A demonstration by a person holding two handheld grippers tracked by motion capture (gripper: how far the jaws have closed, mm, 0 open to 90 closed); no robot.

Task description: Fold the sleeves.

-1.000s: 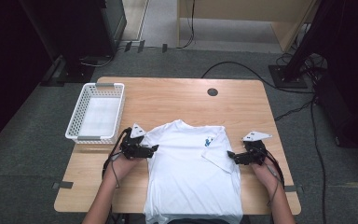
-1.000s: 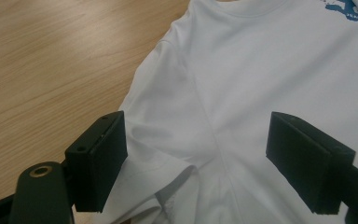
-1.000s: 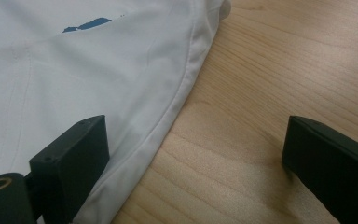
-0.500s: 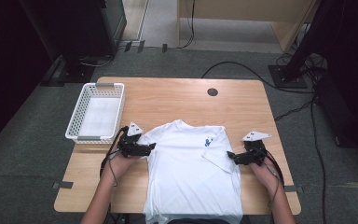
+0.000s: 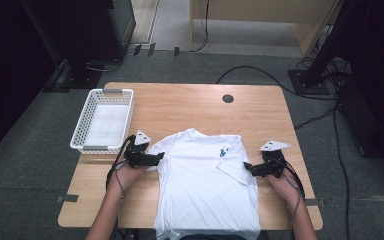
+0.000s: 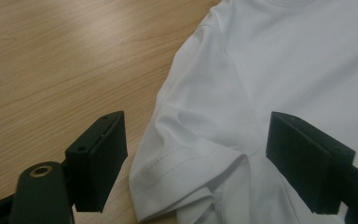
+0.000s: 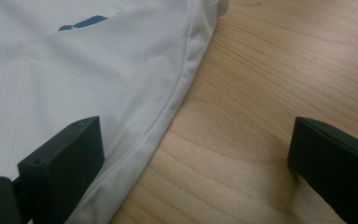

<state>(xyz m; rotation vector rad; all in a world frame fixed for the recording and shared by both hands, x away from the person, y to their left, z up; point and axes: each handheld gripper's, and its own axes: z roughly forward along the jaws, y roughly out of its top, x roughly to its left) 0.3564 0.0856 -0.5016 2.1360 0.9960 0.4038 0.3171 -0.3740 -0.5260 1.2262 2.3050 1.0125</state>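
Right now I have the white T-shirt (image 5: 207, 187) lying flat on the table (image 5: 190, 107), my left gripper (image 5: 156, 158) spread wide over its sleeve hem and my right gripper (image 5: 247, 167) gaping at the opposite sleeve edge, neither pinching cloth.

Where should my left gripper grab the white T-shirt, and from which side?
Take the T-shirt by its sleeve hem, coming in from the bare table at its outer edge. The left gripper already straddles that hem with open jaws. The hem curls up off the wood there, so a jaw could probably slip under it, unlike the flat body cloth.
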